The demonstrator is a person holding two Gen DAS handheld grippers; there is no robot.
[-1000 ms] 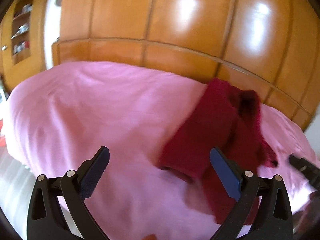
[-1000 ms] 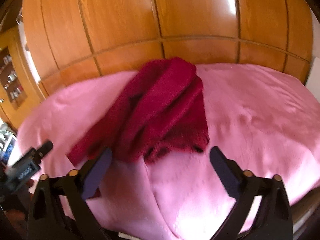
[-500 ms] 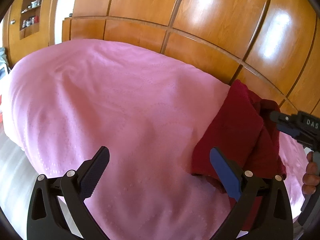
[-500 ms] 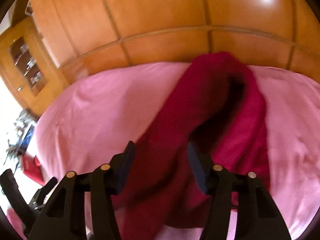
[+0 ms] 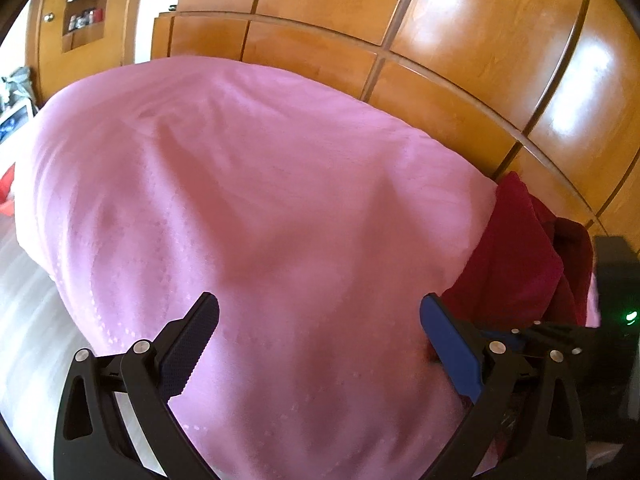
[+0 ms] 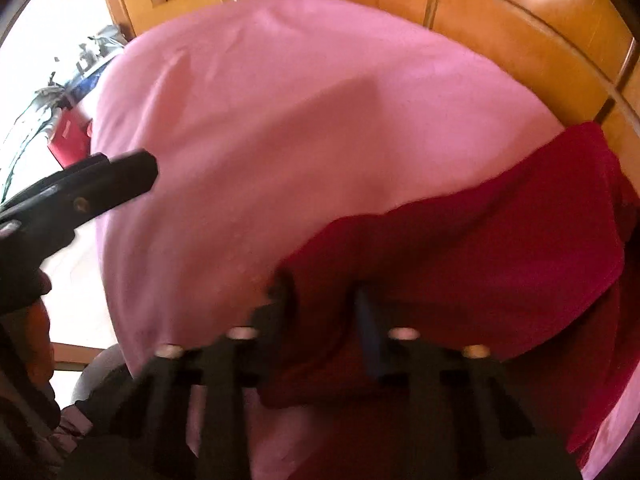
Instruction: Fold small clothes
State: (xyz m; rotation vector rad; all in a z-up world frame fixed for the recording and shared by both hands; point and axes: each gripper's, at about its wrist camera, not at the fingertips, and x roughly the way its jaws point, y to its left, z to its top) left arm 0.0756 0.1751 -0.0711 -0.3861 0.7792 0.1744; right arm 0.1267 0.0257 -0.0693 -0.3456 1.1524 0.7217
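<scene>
Garment, a crumpled dark red knitted piece (image 6: 480,248), lies on the pink quilted bedspread (image 5: 260,200) near the wooden panelled wall. My right gripper (image 6: 324,312) has just been closing on its near edge, to lift it. My left gripper (image 5: 320,344) hangs released over bare bedspread beside the garment.

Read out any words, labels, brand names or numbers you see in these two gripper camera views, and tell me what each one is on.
No text can be read in either view.
Items on the wooden wall shelf: too small to read.
Red garment, pink bedcover: no print or label showing.
Left gripper, right gripper: no markings visible; the right wrist view is blurred.
</scene>
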